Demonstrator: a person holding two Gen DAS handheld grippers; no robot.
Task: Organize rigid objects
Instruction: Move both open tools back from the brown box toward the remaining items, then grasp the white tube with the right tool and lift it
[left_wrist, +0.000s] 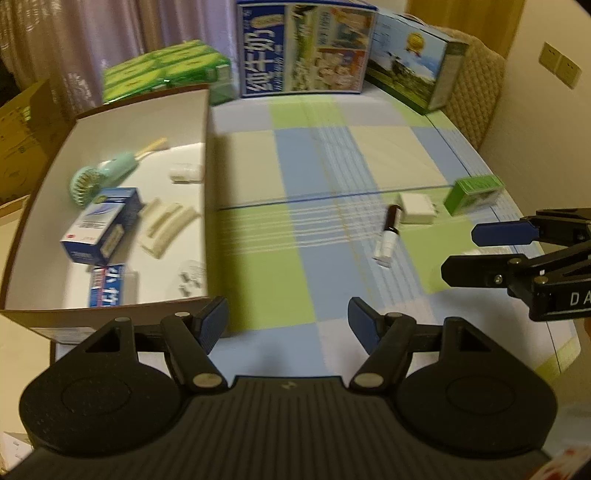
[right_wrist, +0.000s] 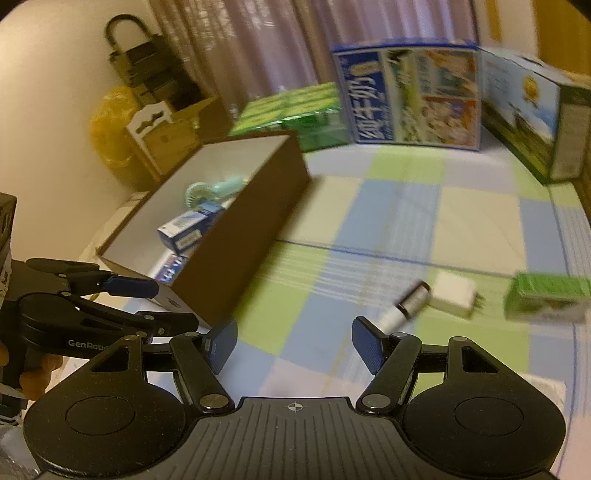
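With both the left gripper (left_wrist: 288, 325) and right gripper (right_wrist: 294, 345) parted and empty, the small round brown-and-white bottle (right_wrist: 405, 304) lying on the checked cloth (right_wrist: 369, 229) could roll if nudged.

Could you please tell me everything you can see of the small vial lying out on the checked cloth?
The vial is a slim cylinder with a dark brown body, a white label and a white cap, glass or plastic by its look. It lies on its side on the cloth, cap end toward the cameras. Its dark end lies close beside a white charger; whether they touch is unclear. No gripper touches it. Blur hides any print.
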